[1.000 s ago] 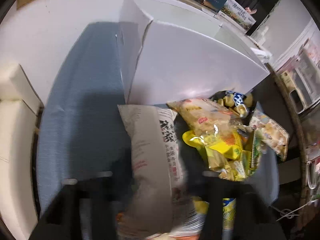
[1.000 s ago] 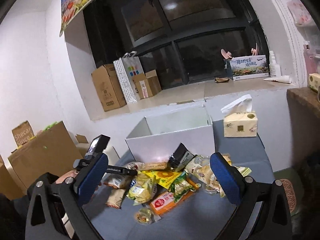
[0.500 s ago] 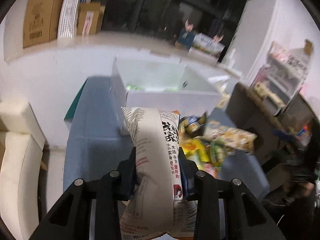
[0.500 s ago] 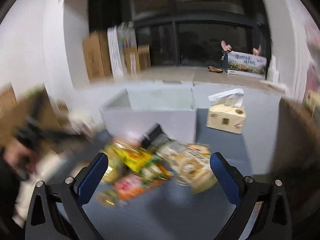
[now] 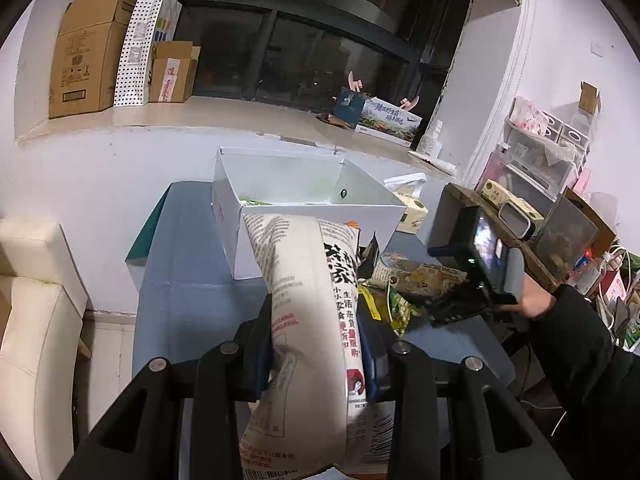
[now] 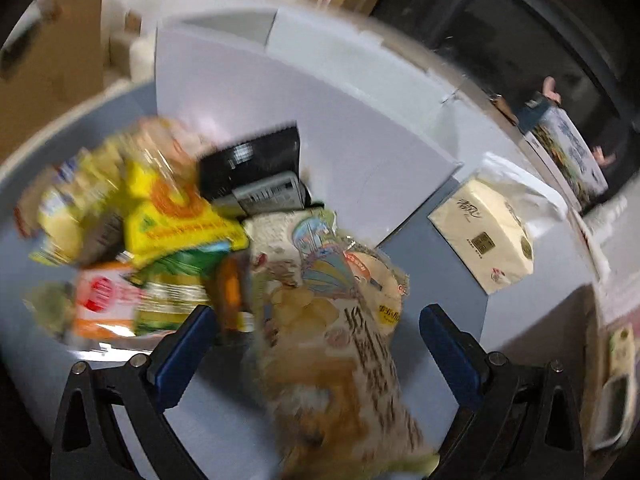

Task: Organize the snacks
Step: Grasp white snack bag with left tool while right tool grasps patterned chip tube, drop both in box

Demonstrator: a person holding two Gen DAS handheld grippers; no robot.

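My left gripper [image 5: 318, 344] is shut on a tall pale snack bag [image 5: 316, 300] with black print, held up off the blue table [image 5: 192, 292] in front of the open white box [image 5: 228, 232]. To its right a hand in a black sleeve holds my right gripper [image 5: 452, 308] down over the snack pile [image 5: 400, 292]. In the blurred right wrist view the right gripper [image 6: 320, 340] points down, its jaws closing. A beige chip bag [image 6: 332, 320] lies between the blue pads [image 6: 188, 356], which stand clear of it. Yellow, green and orange packs [image 6: 172, 216] lie to the left, below the white box [image 6: 280, 92].
A tissue box [image 6: 484, 236] stands on the table right of the white box. Cardboard boxes [image 5: 88, 48] and a dotted bag line the window ledge. A cream seat [image 5: 36, 320] is at the left. A cluttered wooden shelf [image 5: 520, 232] runs along the right.
The left gripper closed on the pale bag and lifted it off the table, tilting up towards the box. The right gripper tipped down and dropped onto the snack pile, over the chip bag.
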